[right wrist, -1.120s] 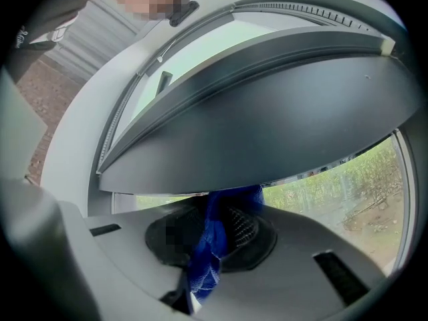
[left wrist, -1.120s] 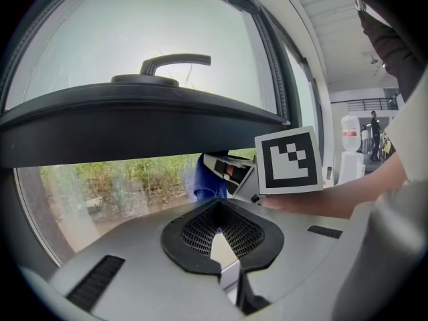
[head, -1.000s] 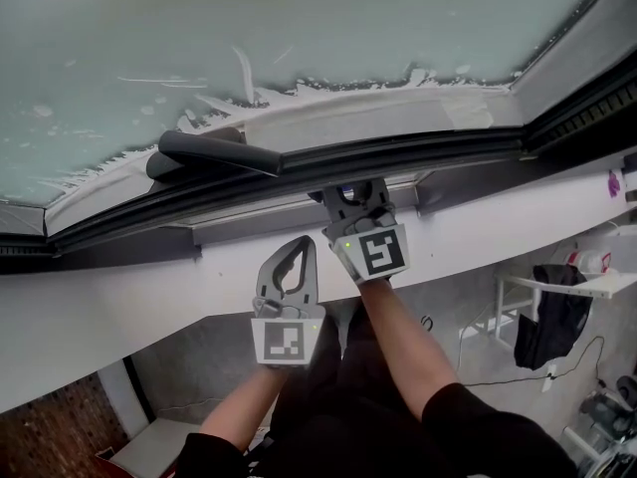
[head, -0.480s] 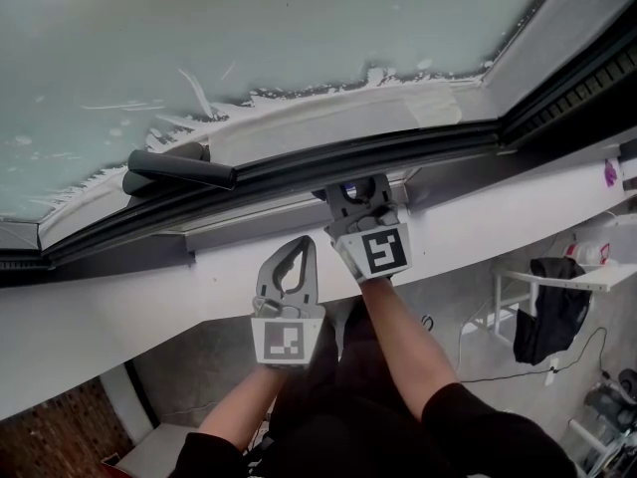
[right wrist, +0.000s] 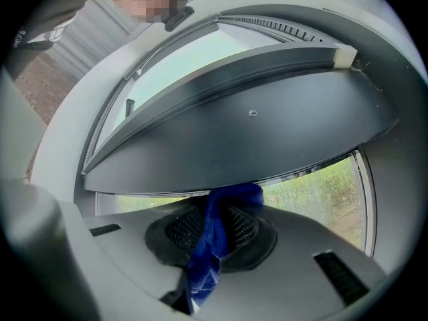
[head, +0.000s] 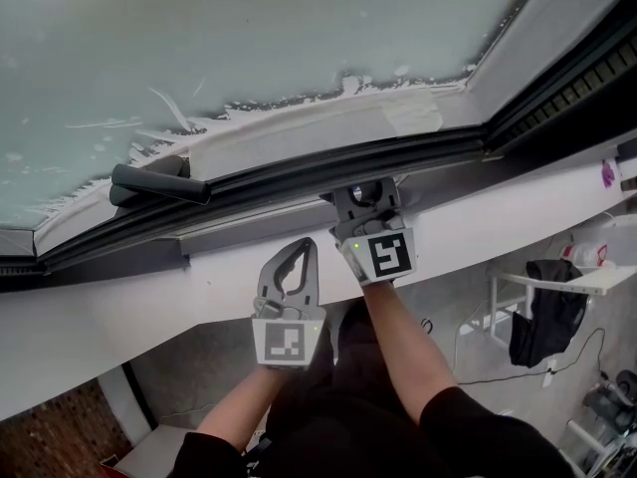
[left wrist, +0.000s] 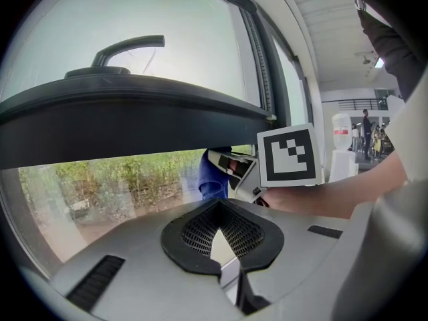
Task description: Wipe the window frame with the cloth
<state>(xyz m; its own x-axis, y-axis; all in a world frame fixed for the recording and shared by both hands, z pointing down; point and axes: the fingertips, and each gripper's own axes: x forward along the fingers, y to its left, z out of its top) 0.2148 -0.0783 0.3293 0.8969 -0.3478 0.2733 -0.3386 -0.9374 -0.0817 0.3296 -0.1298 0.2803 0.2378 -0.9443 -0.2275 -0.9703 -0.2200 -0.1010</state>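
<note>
The dark window frame point(head: 299, 172) runs across the head view under the frosted pane. My right gripper point(head: 360, 196) is shut on a blue cloth point(right wrist: 217, 229), whose top presses against the underside of the dark frame point(right wrist: 247, 139). The same cloth point(left wrist: 212, 178) shows past the left gripper's jaws. My left gripper point(head: 292, 259) hangs lower and to the left, over the white sill point(head: 129, 297), shut with nothing in it and apart from the frame.
A black window handle point(head: 159, 184) sticks out at the left of the frame. A second dark frame point(head: 567, 83) runs up at the right. Below are a white rack with a dark garment point(head: 542, 312) and a brick floor patch point(head: 60, 431).
The right gripper with the cloth has slid slightly right along the frame. The handle has drifted left in the head view. The left gripper has stayed put.
</note>
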